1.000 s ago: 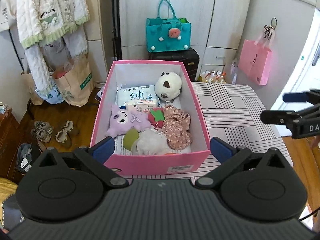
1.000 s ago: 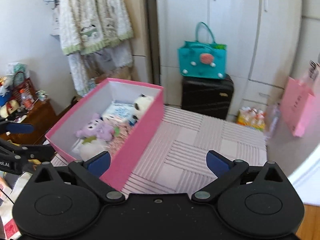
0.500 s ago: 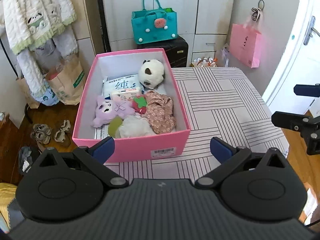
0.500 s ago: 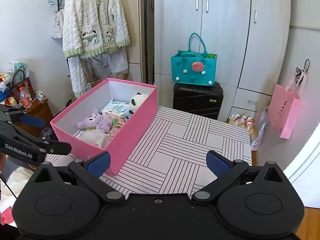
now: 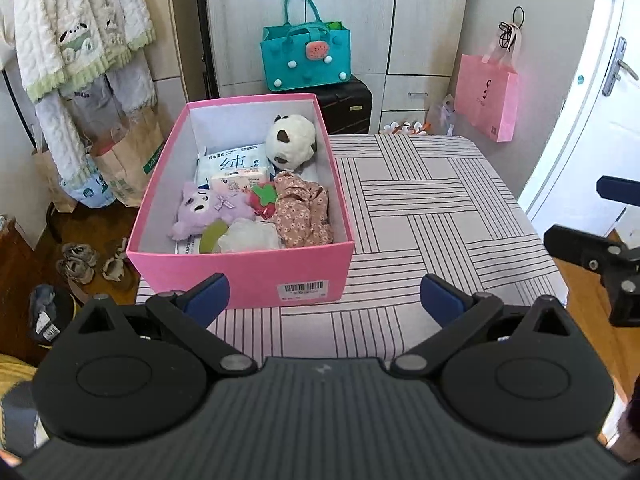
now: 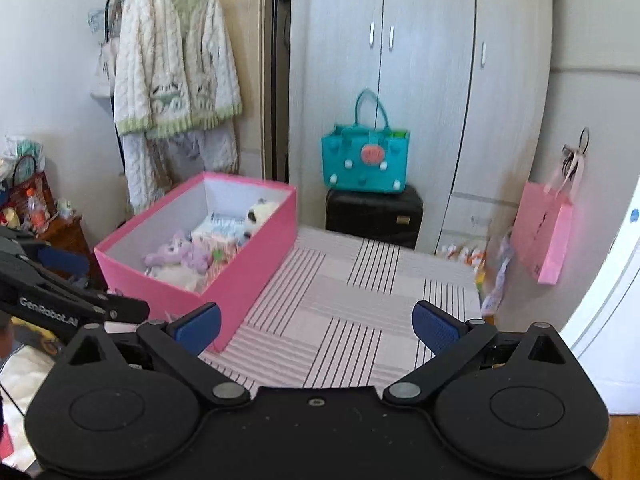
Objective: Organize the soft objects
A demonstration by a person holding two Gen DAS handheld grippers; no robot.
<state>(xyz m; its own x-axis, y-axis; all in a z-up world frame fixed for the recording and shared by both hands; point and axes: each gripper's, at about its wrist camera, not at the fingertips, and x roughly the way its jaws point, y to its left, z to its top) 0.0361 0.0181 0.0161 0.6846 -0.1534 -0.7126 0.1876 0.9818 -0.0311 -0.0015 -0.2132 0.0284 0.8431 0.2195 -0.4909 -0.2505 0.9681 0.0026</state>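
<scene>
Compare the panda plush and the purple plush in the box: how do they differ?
The panda plush is white with dark patches and round; the purple plush is lilac, flatter, and wears a bow. The panda lies at the far end of the pink box; the purple one lies nearer the left wall. Both rest inside, ungripped.

"GenRobot.AI" on the left tool [image 6: 60,300]; "纯" on the tissue pack [image 5: 234,162].

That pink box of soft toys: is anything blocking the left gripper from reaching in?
Nothing visible does. The pink box has no lid, and the open left gripper faces its near wall with only striped tablecloth between.
</scene>
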